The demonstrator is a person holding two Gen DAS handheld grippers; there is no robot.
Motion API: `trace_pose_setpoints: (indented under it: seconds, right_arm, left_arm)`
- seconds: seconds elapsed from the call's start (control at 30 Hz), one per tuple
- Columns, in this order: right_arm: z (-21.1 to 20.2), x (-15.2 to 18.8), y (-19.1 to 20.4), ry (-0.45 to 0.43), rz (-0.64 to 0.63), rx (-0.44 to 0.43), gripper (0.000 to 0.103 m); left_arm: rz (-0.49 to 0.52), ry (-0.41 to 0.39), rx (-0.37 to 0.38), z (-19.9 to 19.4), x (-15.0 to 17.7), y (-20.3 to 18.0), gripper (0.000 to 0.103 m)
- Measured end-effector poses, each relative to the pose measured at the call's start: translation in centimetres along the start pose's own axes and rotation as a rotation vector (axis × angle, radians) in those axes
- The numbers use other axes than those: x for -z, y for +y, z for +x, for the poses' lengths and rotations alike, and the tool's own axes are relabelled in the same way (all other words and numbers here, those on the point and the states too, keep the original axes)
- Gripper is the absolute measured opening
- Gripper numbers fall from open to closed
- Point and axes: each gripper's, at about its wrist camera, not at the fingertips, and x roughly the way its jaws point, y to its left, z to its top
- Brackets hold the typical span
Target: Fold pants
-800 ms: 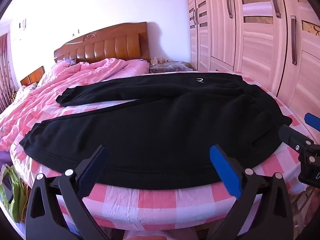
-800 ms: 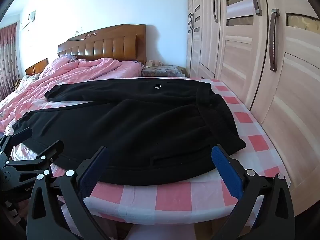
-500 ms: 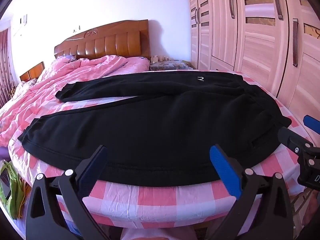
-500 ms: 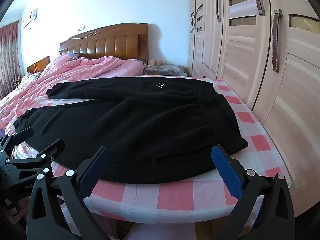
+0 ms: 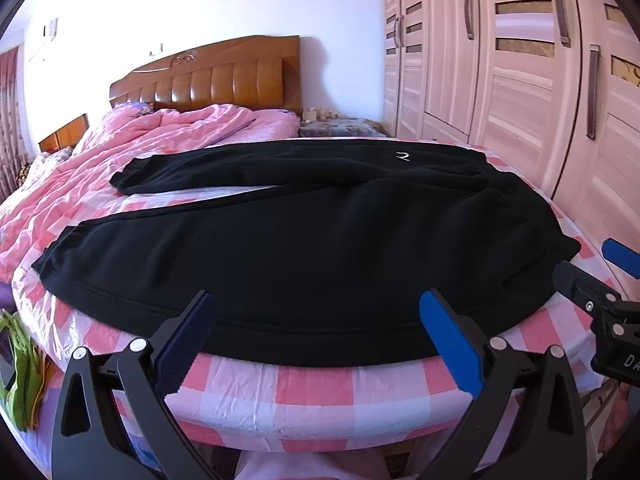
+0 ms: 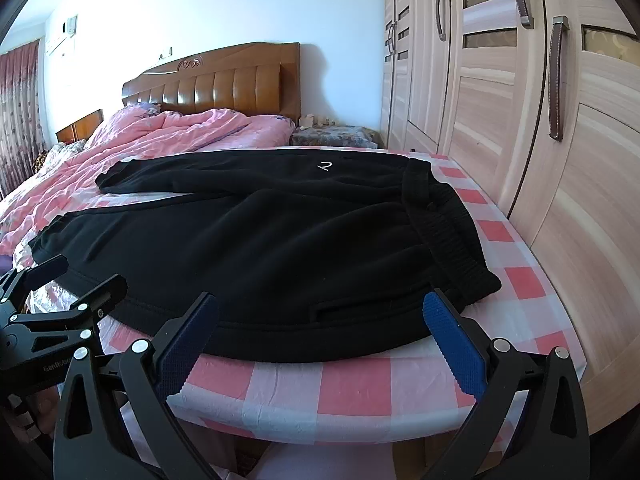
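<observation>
Black pants [image 5: 312, 240] lie flat across the foot of the bed, waistband to the right [image 6: 448, 232], both legs reaching left. A small white logo [image 6: 325, 166] shows on the far leg. My left gripper [image 5: 320, 332] is open and empty, just before the near hem of the pants at the bed's edge. My right gripper [image 6: 320, 332] is open and empty, in front of the pants near the waistband corner. The right gripper also shows at the right edge of the left wrist view [image 5: 600, 280].
The bed has a pink checked sheet [image 5: 320, 384] and a crumpled pink duvet [image 5: 140, 152] at the back left. A wooden headboard [image 6: 216, 84] stands behind. A wardrobe [image 6: 540, 120] runs close along the bed's right side. A green item [image 5: 20, 360] lies low left.
Both grippers have edged slightly forward and up toward the bed; the pants look a little nearer. The pants have not moved.
</observation>
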Motion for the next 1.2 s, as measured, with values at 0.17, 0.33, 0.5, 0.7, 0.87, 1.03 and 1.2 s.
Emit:
trace_pose_setpoints:
  seconds: [0.17, 0.33, 0.5, 0.7, 0.87, 1.03, 1.2]
  right_arm:
    - [0.0, -0.2, -0.2, 0.002, 0.004, -0.001, 0.099]
    - [-0.1, 0.0, -0.1, 0.002, 0.001, -0.001, 0.099]
    - [-0.1, 0.1, -0.1, 0.002, 0.003, 0.0, 0.099]
    - [-0.1, 0.2, 0.1, 0.005, 0.003, -0.004, 0.099]
    - [-0.2, 0.2, 0.1, 0.005, 0.006, -0.004, 0.099]
    - [-0.1, 0.1, 0.0, 0.01, 0.008, -0.007, 0.099]
    - [-0.3, -0.1, 0.0, 0.011, 0.007, -0.011, 0.099]
  left_arm:
    - [-0.039, -0.007, -0.002, -0.1, 0.0, 0.7, 0.102]
    - [-0.074, -0.016, 0.008, -0.4, 0.1, 1.5, 0.102]
    - [-0.091, -0.022, 0.02, -0.7, 0.1, 1.7, 0.102]
    - [-0.079, -0.028, 0.024, -1.0, 0.1, 1.5, 0.102]
    - [-0.077, -0.045, -0.002, -1.4, 0.1, 1.3, 0.102]
    - [-0.092, -0.058, -0.012, -1.8, 0.1, 1.8, 0.102]
    - [-0.099, -0.045, -0.029, -1.6, 0.1, 2.0, 0.101]
